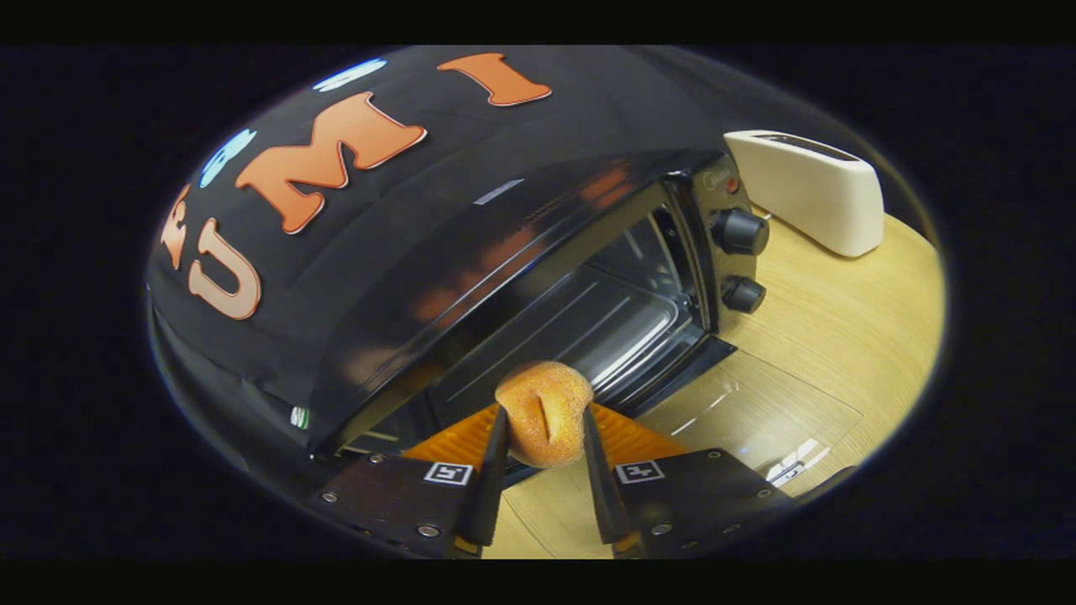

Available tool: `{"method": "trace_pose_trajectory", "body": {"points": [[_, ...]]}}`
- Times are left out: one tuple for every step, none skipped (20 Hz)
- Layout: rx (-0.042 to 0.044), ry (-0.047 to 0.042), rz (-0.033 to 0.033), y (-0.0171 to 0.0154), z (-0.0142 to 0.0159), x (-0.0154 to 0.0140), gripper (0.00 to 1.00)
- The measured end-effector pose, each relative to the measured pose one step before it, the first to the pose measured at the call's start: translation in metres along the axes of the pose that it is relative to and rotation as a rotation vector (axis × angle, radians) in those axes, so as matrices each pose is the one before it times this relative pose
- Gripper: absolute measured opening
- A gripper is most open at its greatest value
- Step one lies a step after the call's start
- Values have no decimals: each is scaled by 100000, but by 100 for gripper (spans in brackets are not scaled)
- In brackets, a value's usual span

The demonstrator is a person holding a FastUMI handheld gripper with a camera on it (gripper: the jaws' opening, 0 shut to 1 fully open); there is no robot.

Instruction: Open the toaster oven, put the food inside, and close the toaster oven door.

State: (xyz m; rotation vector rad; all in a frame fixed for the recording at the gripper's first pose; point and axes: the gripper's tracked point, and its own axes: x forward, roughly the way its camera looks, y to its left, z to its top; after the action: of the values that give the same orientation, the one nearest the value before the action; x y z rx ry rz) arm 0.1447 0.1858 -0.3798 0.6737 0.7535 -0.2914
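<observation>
Gripper view: claw (545,445) clenched on donut (545,412), before open toaster oven (538,277).

Toaster oven's (538,277) left end and interior, perhaps partly donut-hidden (545,413).

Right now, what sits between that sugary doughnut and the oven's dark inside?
Nothing but open air. In the gripper view the gripper is shut on the sugared doughnut, and the black toaster oven just ahead has its glass door lying open on the table.

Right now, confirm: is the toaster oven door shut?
No. The toaster oven door lies folded down on the table, and the gripper holds a doughnut before the cavity.
</observation>
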Motion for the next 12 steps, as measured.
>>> {"method": "trace_pose_trajectory", "body": {"points": [[311,-991,-447,267,270,647,47],[-75,-1228,-856,133,389,590,47],[-505,-1257,-913,73,406,263,47],[-390,-1073,304,162,100,589,47],[-1301,-710,146,-36,-3,-17,49],[-1789,-436,-966,-279,-264,-139,52],[-1241,-412,2037,493,-8,-197,55],[-759,-854,1495,424,110,-211,64],[-1756,-587,-672,1,92,-45,66],[-796,-65,-12,-59,-165,26,72],[24,409,640,130,-220,-153,75],[-9,-58,1087,78,-70,-88,80]]}}
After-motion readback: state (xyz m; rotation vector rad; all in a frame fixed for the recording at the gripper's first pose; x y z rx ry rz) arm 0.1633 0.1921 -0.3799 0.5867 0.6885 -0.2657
